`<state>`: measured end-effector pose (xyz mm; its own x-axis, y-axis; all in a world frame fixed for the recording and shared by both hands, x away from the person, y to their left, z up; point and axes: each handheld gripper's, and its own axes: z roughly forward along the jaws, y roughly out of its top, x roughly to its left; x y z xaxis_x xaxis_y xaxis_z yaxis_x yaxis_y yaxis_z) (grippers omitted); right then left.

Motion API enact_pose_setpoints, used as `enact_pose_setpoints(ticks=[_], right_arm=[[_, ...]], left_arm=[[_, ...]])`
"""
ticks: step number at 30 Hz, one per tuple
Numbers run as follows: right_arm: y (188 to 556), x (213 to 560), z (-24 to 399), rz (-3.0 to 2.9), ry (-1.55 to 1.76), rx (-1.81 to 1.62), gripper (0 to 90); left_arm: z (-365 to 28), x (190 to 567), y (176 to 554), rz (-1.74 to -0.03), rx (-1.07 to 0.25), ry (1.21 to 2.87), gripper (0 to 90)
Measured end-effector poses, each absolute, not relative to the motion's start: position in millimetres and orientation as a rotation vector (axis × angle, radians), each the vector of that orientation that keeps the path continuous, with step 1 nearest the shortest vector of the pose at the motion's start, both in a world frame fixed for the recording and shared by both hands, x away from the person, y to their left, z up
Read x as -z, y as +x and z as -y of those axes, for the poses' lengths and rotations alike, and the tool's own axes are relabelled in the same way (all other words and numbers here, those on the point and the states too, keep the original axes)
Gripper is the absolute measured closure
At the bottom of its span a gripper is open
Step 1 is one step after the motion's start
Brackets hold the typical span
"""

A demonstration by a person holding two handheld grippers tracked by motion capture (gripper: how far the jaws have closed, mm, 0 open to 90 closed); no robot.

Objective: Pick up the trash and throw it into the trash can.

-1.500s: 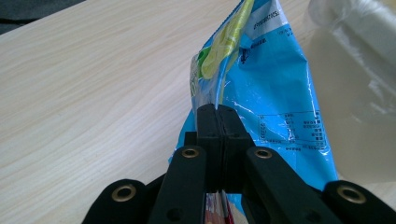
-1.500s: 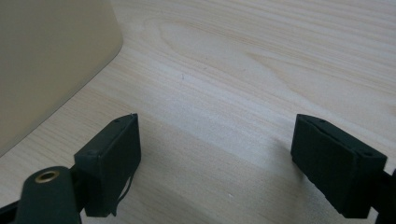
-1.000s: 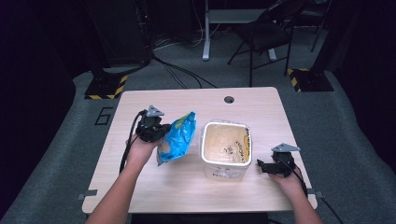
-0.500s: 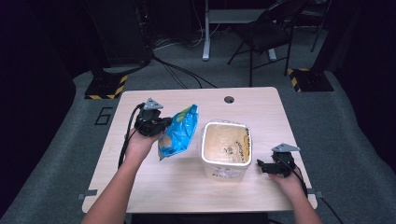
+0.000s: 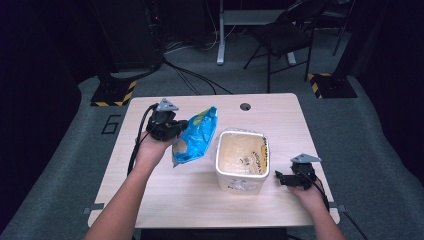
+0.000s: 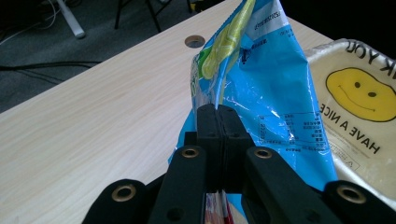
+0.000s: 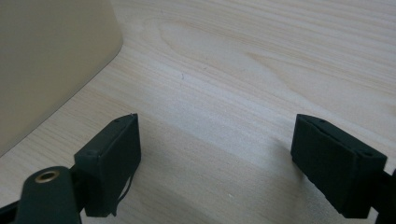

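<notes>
Left gripper (image 5: 175, 125), held over the left half of the bench (image 5: 150, 200), with its jaws pressed together on the edge of a blue snack bag (image 5: 196, 136). In the left gripper view the two black fingers (image 6: 208, 126) meet on the bag's (image 6: 275, 98) left margin, the film rising above and spreading to the right of them. The bag hangs tilted, clear of the bench top, its upper corner toward the far edge and its lower end toward the near edge. It lies just left of a cream square tub (image 5: 242, 161), which stands open near the bench centre; a yellow smiling face is printed inside the tub (image 6: 359, 93).

Right gripper (image 5: 281, 179), resting low near the right edge of the bench, just right of the tub and apart from it. Its jaws are spread wide, with bare wood (image 7: 224, 93) between the fingers (image 7: 114, 158) and the tub wall (image 7: 46, 60) to their left.

A round hole (image 5: 245, 106) lies near the far edge.
</notes>
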<state>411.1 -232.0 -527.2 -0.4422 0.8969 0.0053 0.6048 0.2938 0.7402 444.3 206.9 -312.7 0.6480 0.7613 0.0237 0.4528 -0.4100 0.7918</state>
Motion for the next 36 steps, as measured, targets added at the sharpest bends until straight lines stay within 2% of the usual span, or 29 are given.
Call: enact_pose_setpoints(ticks=[36], right_arm=[[411,527,232,-2.153,1.344,-0.957,15.3]], left_arm=[[-160,289,449,-0.839,-0.474,2.078,88.9]])
